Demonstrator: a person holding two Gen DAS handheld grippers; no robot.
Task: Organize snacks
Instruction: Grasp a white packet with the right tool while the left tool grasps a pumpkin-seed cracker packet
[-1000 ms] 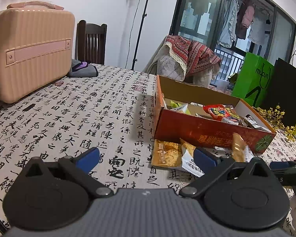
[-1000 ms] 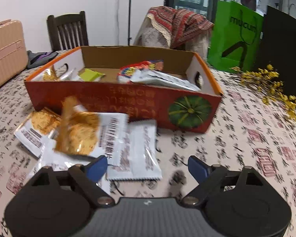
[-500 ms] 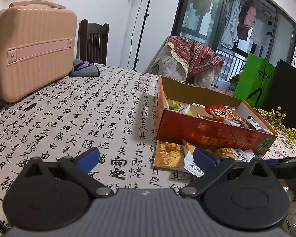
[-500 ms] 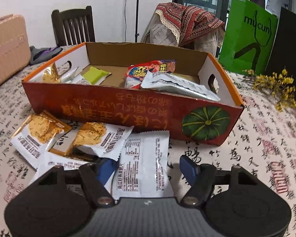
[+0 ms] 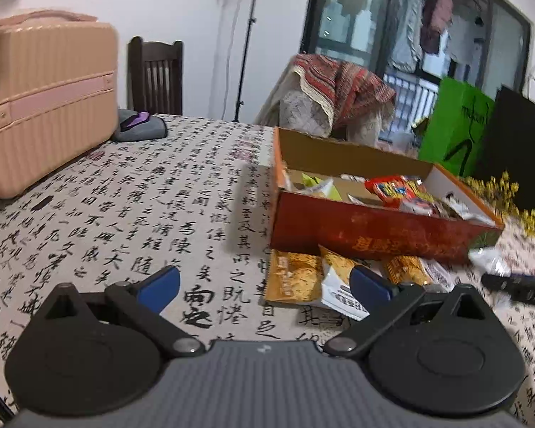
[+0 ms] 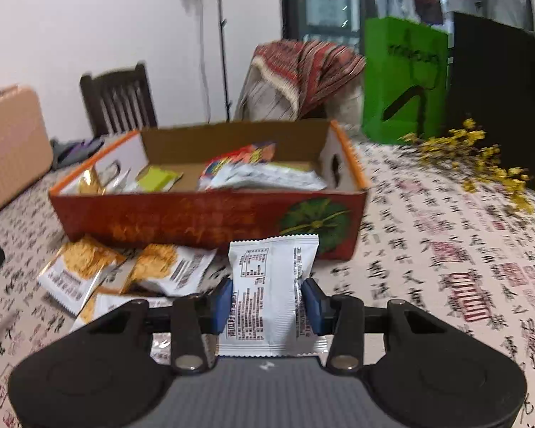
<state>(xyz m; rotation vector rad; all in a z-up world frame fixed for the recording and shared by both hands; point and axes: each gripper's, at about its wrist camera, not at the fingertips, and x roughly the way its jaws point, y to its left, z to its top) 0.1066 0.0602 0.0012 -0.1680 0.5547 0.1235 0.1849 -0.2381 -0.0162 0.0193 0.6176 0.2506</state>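
Left tongs [image 5: 264, 287] hang wide apart over the table [image 5: 132, 192] with nothing between their blue fingertips [image 5: 160, 281], low above the calligraphy-printed cloth. Far to the left on that table stands a pink case [image 5: 42, 100], with a dark wooden chair [image 5: 155, 75] behind it. Moving right, several orange-and-white snack packets [image 5: 296, 276] lie flat on the cloth, just in front of the orange cardboard box [image 5: 367, 230], which already holds a mix of wrapped snacks. Right tongs [image 6: 267, 301] are closed narrow on a white snack packet [image 6: 273, 285], the blue pads [image 6: 223, 299] pressing its two long edges; the packet stands upright in the grip, lifted off the cloth, just in front of the box's near wall beside the printed green pumpkin [image 6: 314, 219]. Beyond the box a patterned cloth [image 6: 303, 67] drapes over a seat. Further right stand a green paper bag [image 6: 403, 78] and a black bag [image 6: 499, 89], with yellow flowers [image 6: 481, 157] lying on the table before them.
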